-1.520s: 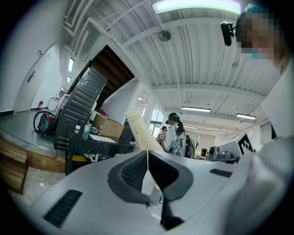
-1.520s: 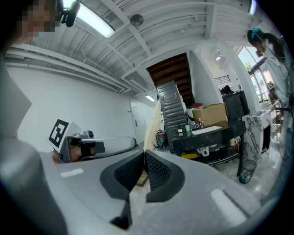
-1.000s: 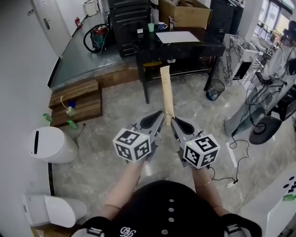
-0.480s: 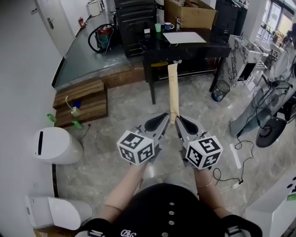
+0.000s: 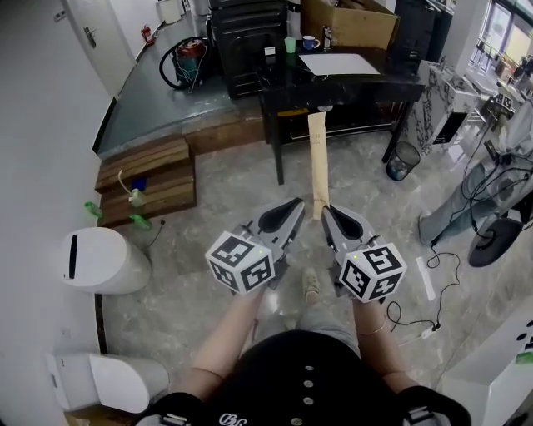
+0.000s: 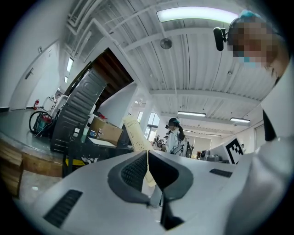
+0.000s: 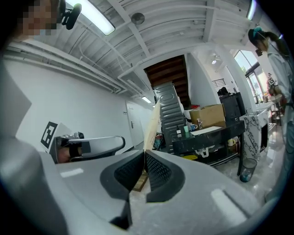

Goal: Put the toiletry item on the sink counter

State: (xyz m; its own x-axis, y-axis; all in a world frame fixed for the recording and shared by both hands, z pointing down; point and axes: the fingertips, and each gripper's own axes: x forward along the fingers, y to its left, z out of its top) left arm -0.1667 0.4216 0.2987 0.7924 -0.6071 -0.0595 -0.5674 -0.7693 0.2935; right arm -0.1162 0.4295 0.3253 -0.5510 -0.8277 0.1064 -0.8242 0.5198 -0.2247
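Note:
The toiletry item is a long, flat beige tube (image 5: 316, 162). It sticks out forward from my right gripper (image 5: 326, 210), which is shut on its lower end. In the right gripper view the tube (image 7: 150, 126) rises from between the closed pads of that gripper (image 7: 144, 153). My left gripper (image 5: 293, 205) is held close beside it on the left, jaws closed together with nothing between them. In the left gripper view the tube (image 6: 135, 133) shows just beyond the tips of the left gripper (image 6: 147, 153). No sink counter is in view.
A black table (image 5: 333, 79) with paper, cups and a cardboard box (image 5: 350, 21) stands ahead. A wastebasket (image 5: 405, 158) sits at its right, wooden steps (image 5: 141, 179) and a white bin (image 5: 100, 262) at left. Cables (image 5: 416, 308) and a chair (image 5: 491, 241) lie at right.
Both grippers have moved forward together with the tube, and the black table has come nearer. A foot now shows on the floor between the grippers.

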